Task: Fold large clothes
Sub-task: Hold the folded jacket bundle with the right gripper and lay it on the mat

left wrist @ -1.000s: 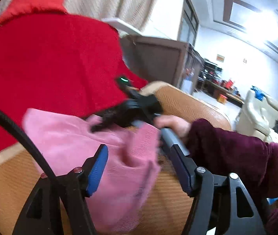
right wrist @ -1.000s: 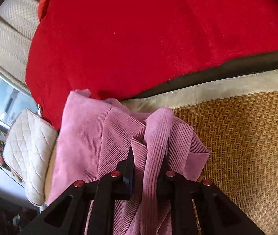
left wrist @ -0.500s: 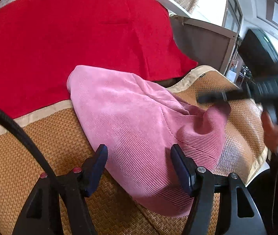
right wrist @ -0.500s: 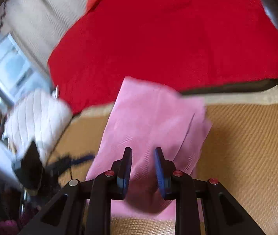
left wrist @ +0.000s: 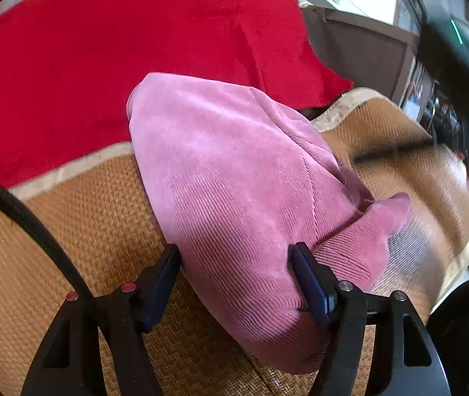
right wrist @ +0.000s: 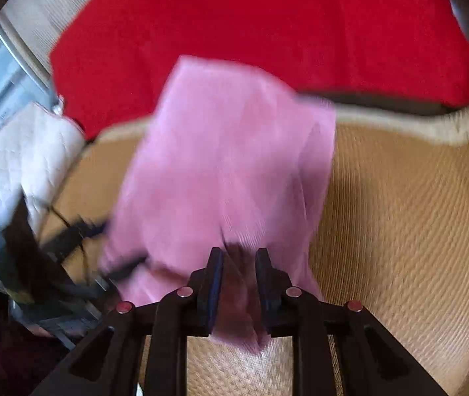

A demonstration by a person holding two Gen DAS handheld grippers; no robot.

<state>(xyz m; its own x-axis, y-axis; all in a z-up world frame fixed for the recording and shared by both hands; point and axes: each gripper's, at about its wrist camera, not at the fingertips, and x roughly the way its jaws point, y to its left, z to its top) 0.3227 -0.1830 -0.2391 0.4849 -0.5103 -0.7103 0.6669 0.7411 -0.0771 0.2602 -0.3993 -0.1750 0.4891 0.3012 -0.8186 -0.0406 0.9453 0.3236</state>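
Observation:
A pink corduroy garment (left wrist: 234,171) lies folded in a long bundle on a woven tan mat (left wrist: 79,217). My left gripper (left wrist: 236,264) is open, its blue-padded fingers on either side of the garment's near end. In the blurred right wrist view the garment (right wrist: 227,165) reaches toward the camera, and my right gripper (right wrist: 238,265) has its jaws slightly apart with a fold of pink cloth between them; whether it grips is unclear. The right gripper also shows as a dark blur at the far right of the left wrist view (left wrist: 465,76).
A red blanket (left wrist: 109,46) covers the area behind the mat. A white quilted cushion (right wrist: 26,151) sits to the left in the right wrist view. A brown cabinet (left wrist: 366,52) stands beyond the mat's far edge.
The right gripper has let the pink bundle down onto the mat and pulled back, its jaws parting. The left gripper stays open and has closed in on the garment's near end.

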